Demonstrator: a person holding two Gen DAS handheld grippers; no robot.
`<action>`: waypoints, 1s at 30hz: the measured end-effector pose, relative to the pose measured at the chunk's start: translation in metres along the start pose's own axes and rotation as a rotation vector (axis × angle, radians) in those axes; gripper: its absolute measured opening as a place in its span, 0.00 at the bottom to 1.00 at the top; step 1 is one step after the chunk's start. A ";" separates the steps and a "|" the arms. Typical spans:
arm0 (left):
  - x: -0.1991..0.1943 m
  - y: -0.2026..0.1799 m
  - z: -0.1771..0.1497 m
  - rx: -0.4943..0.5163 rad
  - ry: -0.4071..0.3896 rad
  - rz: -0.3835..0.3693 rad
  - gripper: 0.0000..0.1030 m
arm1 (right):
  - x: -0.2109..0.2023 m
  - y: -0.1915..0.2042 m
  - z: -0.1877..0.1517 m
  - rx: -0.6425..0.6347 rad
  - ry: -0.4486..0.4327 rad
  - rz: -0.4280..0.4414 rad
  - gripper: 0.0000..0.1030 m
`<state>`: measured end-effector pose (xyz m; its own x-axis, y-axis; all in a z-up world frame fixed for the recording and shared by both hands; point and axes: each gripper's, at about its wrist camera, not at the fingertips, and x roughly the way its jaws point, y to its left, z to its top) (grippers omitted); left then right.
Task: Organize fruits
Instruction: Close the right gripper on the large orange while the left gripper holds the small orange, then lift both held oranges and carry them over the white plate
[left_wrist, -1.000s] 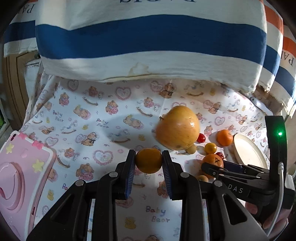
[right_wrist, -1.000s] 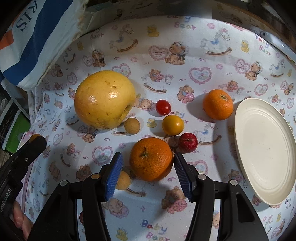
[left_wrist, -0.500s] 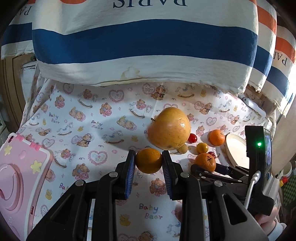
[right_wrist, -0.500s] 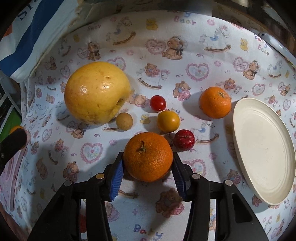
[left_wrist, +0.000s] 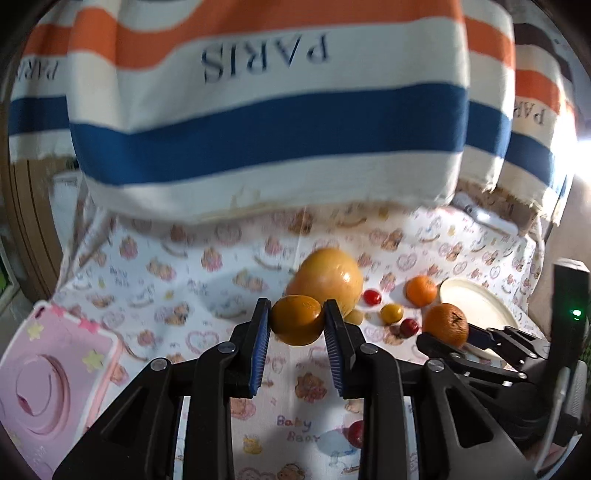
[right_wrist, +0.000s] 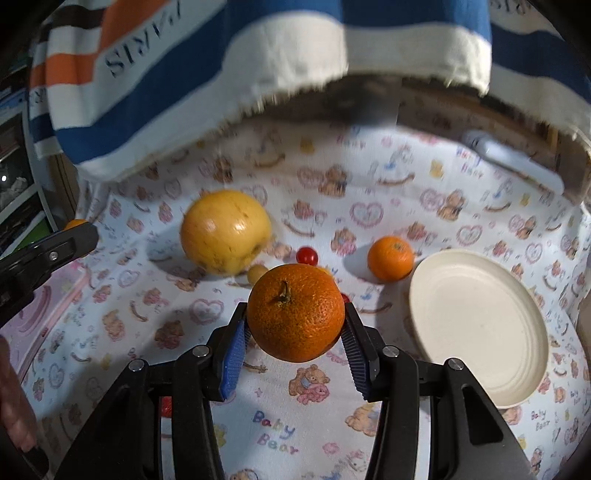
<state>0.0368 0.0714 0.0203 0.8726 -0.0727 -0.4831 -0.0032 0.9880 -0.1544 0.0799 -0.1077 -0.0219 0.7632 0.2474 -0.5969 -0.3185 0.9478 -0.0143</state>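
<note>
Both jaws grip fruit: left gripper (left_wrist: 297, 325) a yellow orange (left_wrist: 296, 319), right gripper (right_wrist: 293, 341) a mandarin (right_wrist: 295, 312). Carrying step; next likely calls for lowering onto the plate (right_wrist: 480, 325).

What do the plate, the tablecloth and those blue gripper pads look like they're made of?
Plate: probably plastic or melamine, with a matte cream surface and soft moulded rings, no glassy shine. Tablecloth: thin printed sheet, fabric or plastic film; too blurred to tell. Pads: likely rubber or soft plastic, ribbed blue, clamping the orange.
</note>
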 end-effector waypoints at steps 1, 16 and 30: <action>-0.004 0.000 0.002 0.000 -0.017 -0.008 0.27 | -0.008 -0.001 0.000 -0.003 -0.028 0.004 0.48; -0.063 -0.022 -0.001 0.089 -0.337 -0.041 0.27 | -0.093 -0.020 -0.005 -0.002 -0.304 -0.019 0.49; -0.077 -0.073 -0.028 0.160 -0.398 -0.087 0.27 | -0.119 -0.082 -0.021 0.023 -0.440 -0.126 0.49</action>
<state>-0.0442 0.0013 0.0450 0.9866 -0.1289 -0.0996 0.1265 0.9915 -0.0296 0.0032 -0.2187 0.0340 0.9629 0.1867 -0.1946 -0.1987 0.9791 -0.0438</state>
